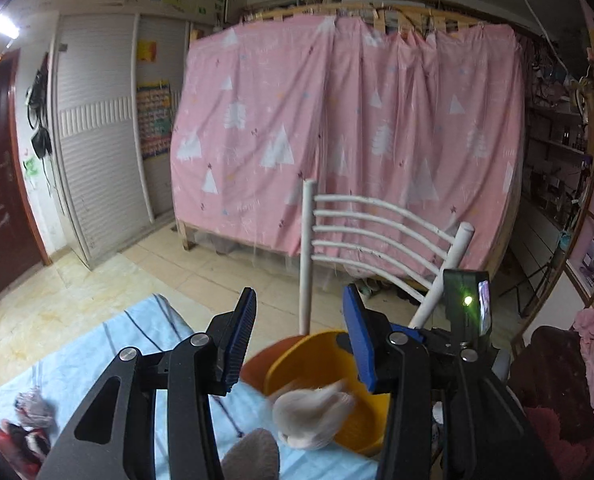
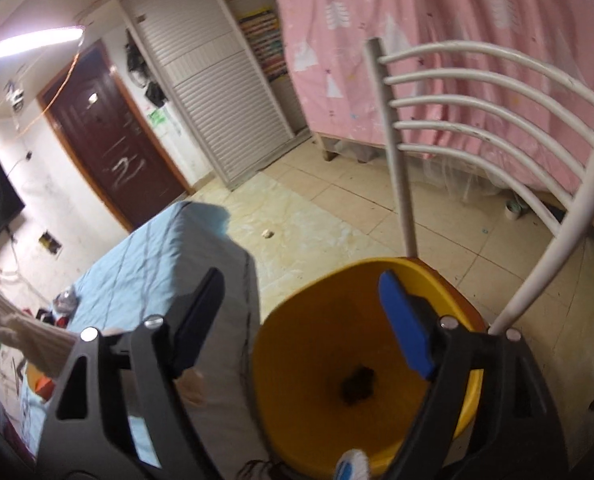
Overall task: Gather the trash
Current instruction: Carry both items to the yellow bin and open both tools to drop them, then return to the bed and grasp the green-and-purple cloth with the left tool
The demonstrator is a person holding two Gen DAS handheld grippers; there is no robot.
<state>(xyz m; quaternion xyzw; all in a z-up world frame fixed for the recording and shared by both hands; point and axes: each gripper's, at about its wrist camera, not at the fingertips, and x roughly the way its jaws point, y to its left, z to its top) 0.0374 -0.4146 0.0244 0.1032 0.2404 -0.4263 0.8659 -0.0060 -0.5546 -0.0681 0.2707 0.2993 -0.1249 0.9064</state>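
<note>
My right gripper (image 2: 305,320) hangs over the yellow bucket (image 2: 297,420), fingers wide apart with nothing between them; a dark clump (image 2: 356,386) lies on the bucket's bottom below them. My left gripper (image 1: 297,340) stands part open and empty, a blurred pale wad (image 1: 313,414) just beneath its fingers at the bucket's rim.

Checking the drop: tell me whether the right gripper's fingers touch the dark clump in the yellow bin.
Apart. Right wrist view: the dark clump lies on the yellow bin floor, bare yellow all around it, clear of the right gripper and its fingers.
</note>
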